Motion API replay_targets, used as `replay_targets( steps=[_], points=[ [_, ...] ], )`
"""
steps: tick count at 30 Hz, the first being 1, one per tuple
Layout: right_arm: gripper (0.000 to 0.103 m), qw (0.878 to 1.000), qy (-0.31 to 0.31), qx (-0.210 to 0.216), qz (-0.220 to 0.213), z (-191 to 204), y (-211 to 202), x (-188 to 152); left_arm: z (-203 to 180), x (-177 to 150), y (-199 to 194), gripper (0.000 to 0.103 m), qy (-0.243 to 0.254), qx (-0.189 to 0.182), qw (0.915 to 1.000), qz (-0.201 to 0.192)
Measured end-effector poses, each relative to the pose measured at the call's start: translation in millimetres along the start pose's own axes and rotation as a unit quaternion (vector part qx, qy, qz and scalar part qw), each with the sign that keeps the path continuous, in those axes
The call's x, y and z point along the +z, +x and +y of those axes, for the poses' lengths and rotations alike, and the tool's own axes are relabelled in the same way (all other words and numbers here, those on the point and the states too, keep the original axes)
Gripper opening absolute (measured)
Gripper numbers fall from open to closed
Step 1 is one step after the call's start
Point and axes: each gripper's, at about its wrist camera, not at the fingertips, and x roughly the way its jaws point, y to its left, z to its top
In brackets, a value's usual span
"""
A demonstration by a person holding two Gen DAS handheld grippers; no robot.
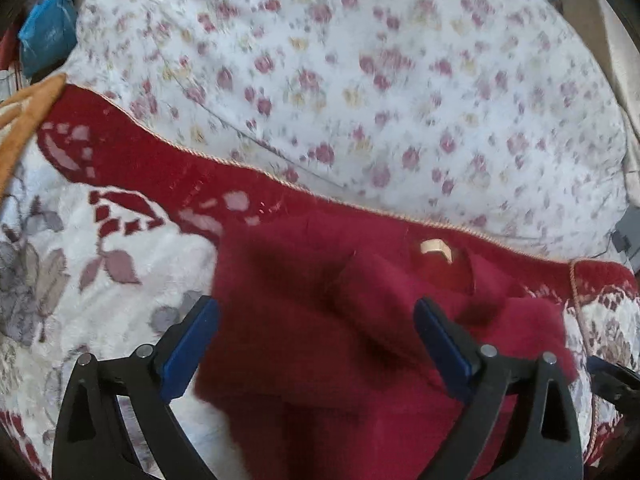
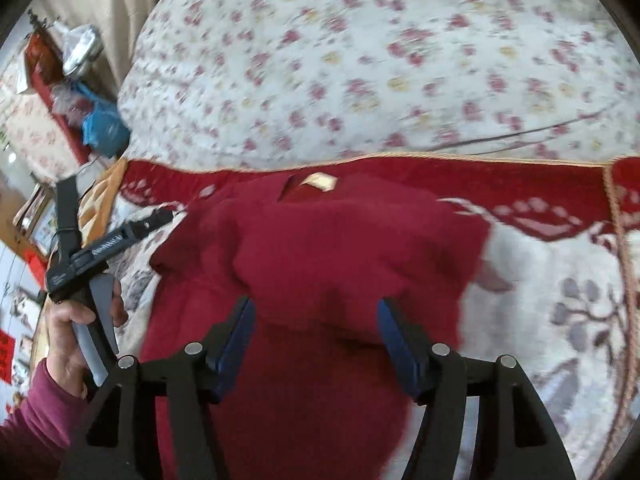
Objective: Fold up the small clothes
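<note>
Your right gripper [image 2: 316,336] hangs low over the sweater [image 2: 312,264], jaws apart, the blue pads clear of the cloth with only red knit showing between them. Your left gripper [image 1: 316,340] stands wider still, also gripping nothing; its left finger [image 1: 192,344] is over the pale part of the blanket [image 1: 100,320], its right finger over the sweater [image 1: 320,320].

The sweater lies on the blanket, partly folded, with loose folds bunched near both grippers. Its long axis runs away from you: the hem end passes under the grippers and the neck points toward the far red border of the blanket. The cream label [image 2: 320,181] inside the neck opening marks that far end; in the left view the label [image 1: 436,249] sits right of centre.

Beyond the border lies the floral quilt [image 1: 360,80], filling the far half of both views.

Only the right view shows your left hand [image 2: 76,332] on its gripper's handle, a maroon sleeve [image 2: 36,420] behind it, and the clutter at the far left with a blue bag [image 2: 102,128]. Only the left view catches an edge of your right gripper [image 1: 612,380] at its right margin.
</note>
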Motion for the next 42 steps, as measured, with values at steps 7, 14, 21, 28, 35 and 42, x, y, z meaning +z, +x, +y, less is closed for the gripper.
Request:
replay_targets(
  steps=[7, 14, 21, 28, 35, 42],
  points=[
    [0.077, 0.996, 0.082, -0.032, -0.009, -58.6, -4.1, -0.2, -27.2, 8.0, 50.6, 0.033, 0.008, -0.032, 0.9977, 0.059],
    [0.081, 0.99, 0.137, -0.041, 0.008, -82.9, 42.3, 22.7, -6.5, 13.8, -15.1, 0.012, -0.01, -0.061, 0.9981, -0.01],
    [0.015, 0.989, 0.124, -0.074, -0.026, -83.1, 60.3, 53.9, -7.7, -15.7, -23.1, 0.012, 0.04, -0.01, 0.9991, -0.009],
    [0.034, 0.983, 0.128, -0.13, -0.013, -93.4, 53.7, 43.6, -10.8, -34.8, 10.2, 0.018, 0.051, 0.034, 0.9981, 0.013],
    [0.05, 0.992, 0.046, -0.112, 0.033, -54.1, 33.0, 2.0, -3.8, -33.8, 8.8, 0.031, 0.034, 0.033, 0.9987, 0.015],
    [0.054, 0.99, 0.05, -0.129, 0.007, -64.7, -0.1, -15.0, 12.0, -26.1, -28.2, 0.083, 0.009, 0.044, 0.999, 0.0]
  ],
)
